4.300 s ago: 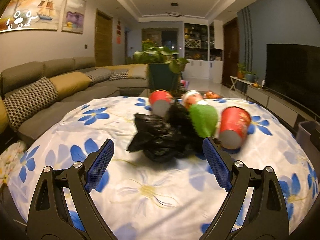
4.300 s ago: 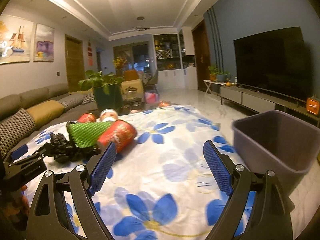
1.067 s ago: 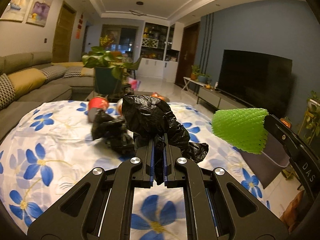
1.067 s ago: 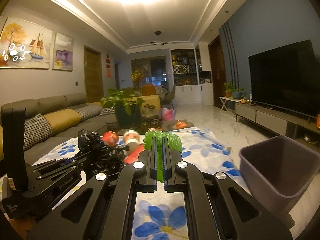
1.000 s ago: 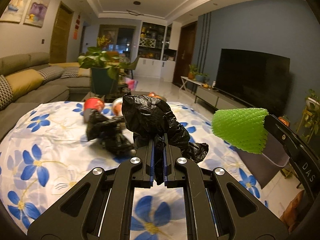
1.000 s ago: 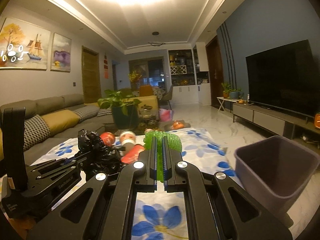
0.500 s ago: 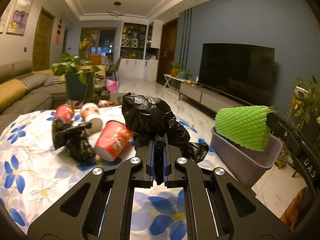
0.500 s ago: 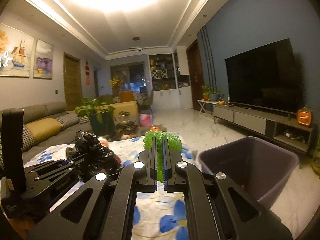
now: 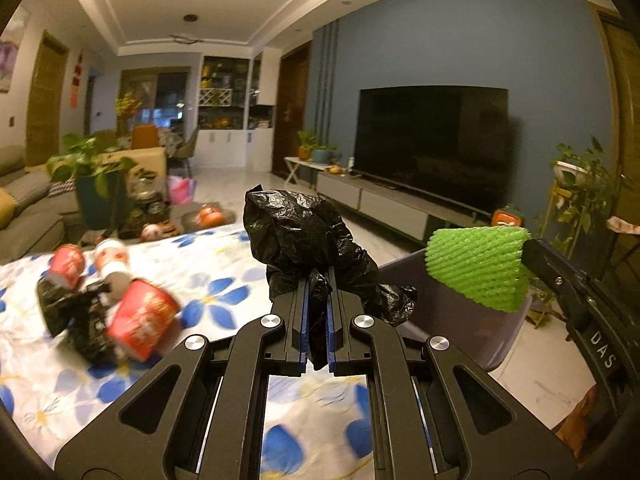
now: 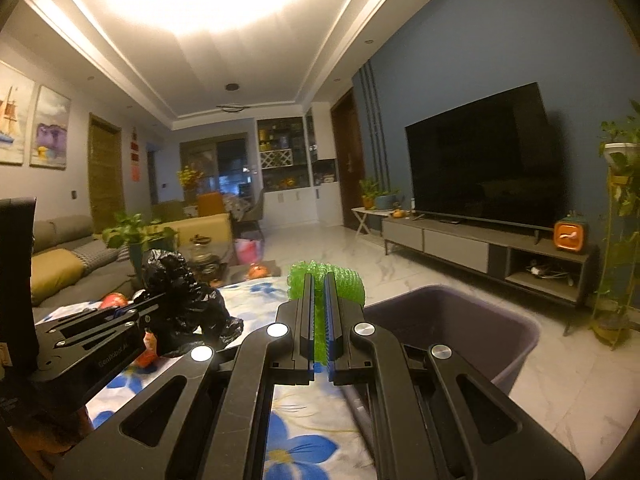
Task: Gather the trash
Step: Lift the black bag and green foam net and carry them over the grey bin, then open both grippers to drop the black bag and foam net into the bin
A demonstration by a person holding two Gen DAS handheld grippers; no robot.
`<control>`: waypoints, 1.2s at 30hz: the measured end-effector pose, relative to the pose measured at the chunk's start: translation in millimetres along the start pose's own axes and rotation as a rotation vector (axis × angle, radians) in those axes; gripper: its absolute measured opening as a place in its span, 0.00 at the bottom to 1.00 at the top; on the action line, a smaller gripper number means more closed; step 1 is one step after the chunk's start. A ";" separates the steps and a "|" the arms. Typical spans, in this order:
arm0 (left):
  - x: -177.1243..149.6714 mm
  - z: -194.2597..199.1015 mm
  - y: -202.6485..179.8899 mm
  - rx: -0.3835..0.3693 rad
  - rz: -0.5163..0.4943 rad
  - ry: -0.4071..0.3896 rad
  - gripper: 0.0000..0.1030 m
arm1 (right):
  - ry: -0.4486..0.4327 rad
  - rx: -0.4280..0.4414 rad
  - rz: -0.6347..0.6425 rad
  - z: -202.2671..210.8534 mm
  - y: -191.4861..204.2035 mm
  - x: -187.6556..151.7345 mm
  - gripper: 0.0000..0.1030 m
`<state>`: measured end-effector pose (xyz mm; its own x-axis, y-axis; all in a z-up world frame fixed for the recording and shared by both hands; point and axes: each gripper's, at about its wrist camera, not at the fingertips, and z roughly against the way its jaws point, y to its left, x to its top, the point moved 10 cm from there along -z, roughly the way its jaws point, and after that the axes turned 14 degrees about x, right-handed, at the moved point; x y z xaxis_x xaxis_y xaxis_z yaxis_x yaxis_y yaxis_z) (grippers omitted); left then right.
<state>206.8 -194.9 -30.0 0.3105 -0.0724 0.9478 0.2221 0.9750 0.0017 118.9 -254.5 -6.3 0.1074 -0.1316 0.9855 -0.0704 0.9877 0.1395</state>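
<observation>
With both loads lifted off the counter (image 9: 224, 276), the left gripper (image 9: 317, 312) has its jaws clamped on a black plastic bag (image 9: 308, 236); the right gripper (image 10: 319, 312) clamps green foam netting (image 10: 348, 282), presumably for dropping into the grey bin (image 10: 516, 332) at 3 o'clock.

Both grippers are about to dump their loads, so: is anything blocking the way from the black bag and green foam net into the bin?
Nothing visible does. The black bag and green foam net face the bin's open, apparently empty mouth.
</observation>
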 end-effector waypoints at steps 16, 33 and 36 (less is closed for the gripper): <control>-5.1 -41.0 -90.9 -0.139 -0.054 0.024 0.06 | 0.002 -0.114 -0.047 1.4 -66.9 -7.9 0.05; -13.5 -66.2 -118.3 -0.180 -0.069 0.051 0.06 | 0.024 -0.121 -0.066 -8.7 -85.9 -14.7 0.05; -13.1 -69.1 -117.0 -0.187 -0.063 0.055 0.06 | 0.026 -0.122 -0.067 -10.2 -88.6 -13.5 0.05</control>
<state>240.6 -322.6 -64.6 0.3391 -0.1485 0.9290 0.4085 0.9127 -0.0033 133.8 -339.4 -33.0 0.1332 -0.1974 0.9712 0.0589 0.9798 0.1911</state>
